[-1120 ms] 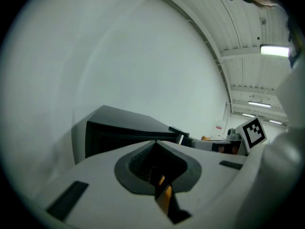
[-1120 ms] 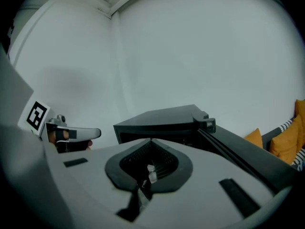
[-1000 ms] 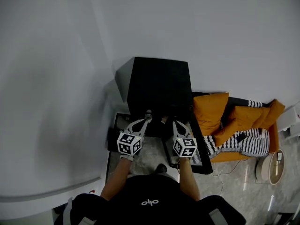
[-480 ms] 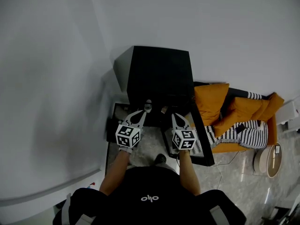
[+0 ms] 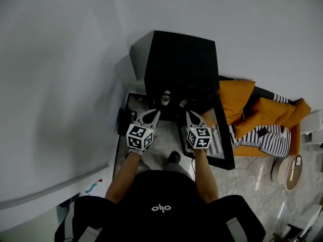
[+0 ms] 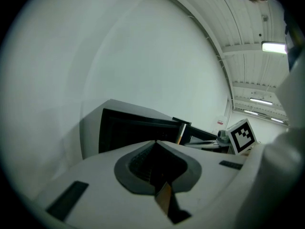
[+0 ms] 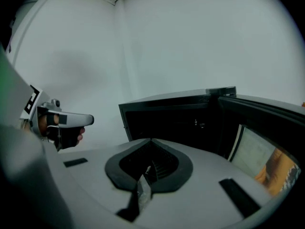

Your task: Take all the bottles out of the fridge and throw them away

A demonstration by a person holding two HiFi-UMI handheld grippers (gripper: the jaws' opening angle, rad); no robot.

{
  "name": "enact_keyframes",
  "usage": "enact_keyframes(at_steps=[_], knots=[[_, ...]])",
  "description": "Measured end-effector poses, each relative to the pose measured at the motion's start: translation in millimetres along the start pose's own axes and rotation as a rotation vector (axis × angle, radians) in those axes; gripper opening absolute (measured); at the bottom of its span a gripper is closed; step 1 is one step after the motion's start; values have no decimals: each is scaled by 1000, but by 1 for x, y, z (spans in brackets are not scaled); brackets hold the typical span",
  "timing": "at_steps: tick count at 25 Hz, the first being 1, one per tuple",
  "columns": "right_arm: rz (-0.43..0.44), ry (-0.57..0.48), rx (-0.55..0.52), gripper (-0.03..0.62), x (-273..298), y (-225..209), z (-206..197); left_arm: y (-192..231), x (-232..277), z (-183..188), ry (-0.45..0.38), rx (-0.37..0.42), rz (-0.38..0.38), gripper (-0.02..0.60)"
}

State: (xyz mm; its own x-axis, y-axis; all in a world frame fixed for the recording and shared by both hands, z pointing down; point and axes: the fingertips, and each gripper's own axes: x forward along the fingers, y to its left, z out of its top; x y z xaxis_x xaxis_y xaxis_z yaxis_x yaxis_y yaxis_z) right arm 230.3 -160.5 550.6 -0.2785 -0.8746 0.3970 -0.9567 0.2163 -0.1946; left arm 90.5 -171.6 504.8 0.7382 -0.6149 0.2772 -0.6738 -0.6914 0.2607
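Both of my grippers are pressed shut with nothing between the jaws. In the head view my left gripper [image 5: 154, 113] and right gripper [image 5: 189, 113] sit side by side but apart, both aimed at the open front of the black fridge [image 5: 176, 59], which stands on the floor against the white wall [image 5: 60, 84]. The fridge door [image 5: 218, 144] hangs open on the right, and its glass pane faces the grey stone floor [image 5: 161, 145] between my arms.

At the dark mouth of the fridge, just beyond my tips, I see two small pale round things. One [image 5: 165, 97] is near the left gripper's tip and the other [image 5: 182, 103] near the right's. They look like bottle tops, but I cannot tell for sure.

In the left gripper view the closed jaws meet in a point [image 6: 156, 142] before the fridge [image 6: 133, 128], and the right gripper's marker cube [image 6: 242, 134] shows at the right. In the right gripper view the shut tips [image 7: 150, 140] face the dark fridge interior [image 7: 171, 123], with the door [image 7: 259, 137] on the right and my left gripper [image 7: 66, 120] out to the left.

To the right of the fridge stands an orange sofa [image 5: 237, 110] with a black-and-white striped blanket [image 5: 262, 142].
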Motion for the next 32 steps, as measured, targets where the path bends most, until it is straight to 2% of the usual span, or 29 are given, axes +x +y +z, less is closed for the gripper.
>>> enact_keyframes(at_steps=[13, 20, 27, 32], knots=[[88, 78, -103, 11, 55, 30, -45, 15, -26, -26, -2, -12, 49, 6], [98, 110, -102, 14, 81, 42, -61, 26, -38, -40, 7, -38, 43, 6], [78, 110, -98, 91, 107, 39, -79, 30, -34, -58, 17, -5, 12, 6], [61, 89, -78, 158, 143, 24, -101, 49, -17, -80, -5, 19, 10, 6]])
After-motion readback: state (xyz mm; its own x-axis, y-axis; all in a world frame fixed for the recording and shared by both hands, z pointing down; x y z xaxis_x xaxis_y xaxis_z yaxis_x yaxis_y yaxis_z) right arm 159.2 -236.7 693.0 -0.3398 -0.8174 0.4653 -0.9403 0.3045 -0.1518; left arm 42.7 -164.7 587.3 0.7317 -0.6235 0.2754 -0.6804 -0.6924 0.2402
